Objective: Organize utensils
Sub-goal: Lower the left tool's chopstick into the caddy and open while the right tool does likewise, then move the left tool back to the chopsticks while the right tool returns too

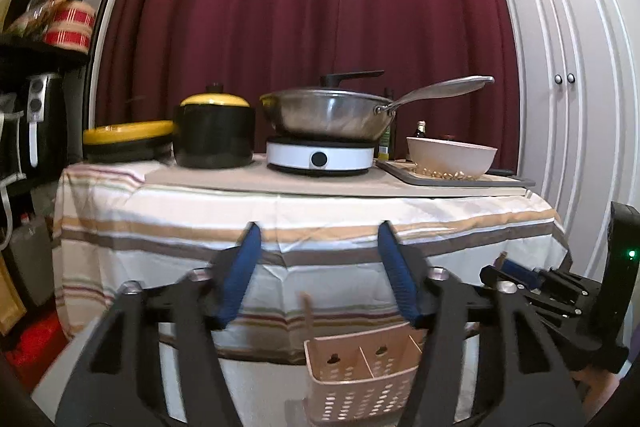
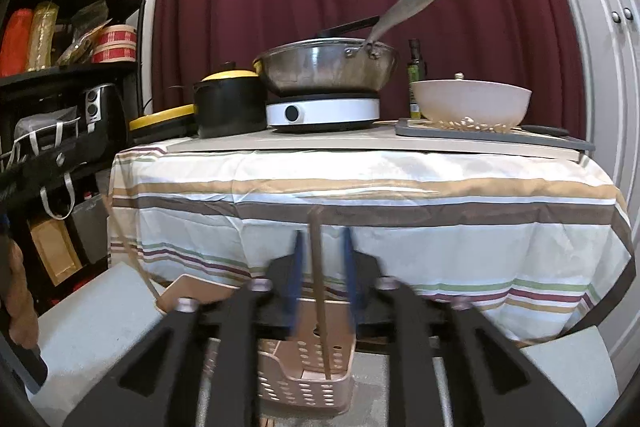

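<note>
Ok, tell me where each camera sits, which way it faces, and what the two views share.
Left wrist: on the left gripper, facing the table; its open blue fingers frame the tablecloth; the right gripper shows at right.
Right wrist: on the right gripper, above the pink basket, a brown stick between its fingers.
Shared: basket, wok, bowl.

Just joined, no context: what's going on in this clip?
A person with two handheld grippers is sorting utensils into a pink slotted basket below a cloth-covered table. A thin wooden stick, likely a chopstick, stands in the basket between the right gripper's fingers, which are apart and not clearly touching it. The left gripper is open and empty above the basket.
</note>
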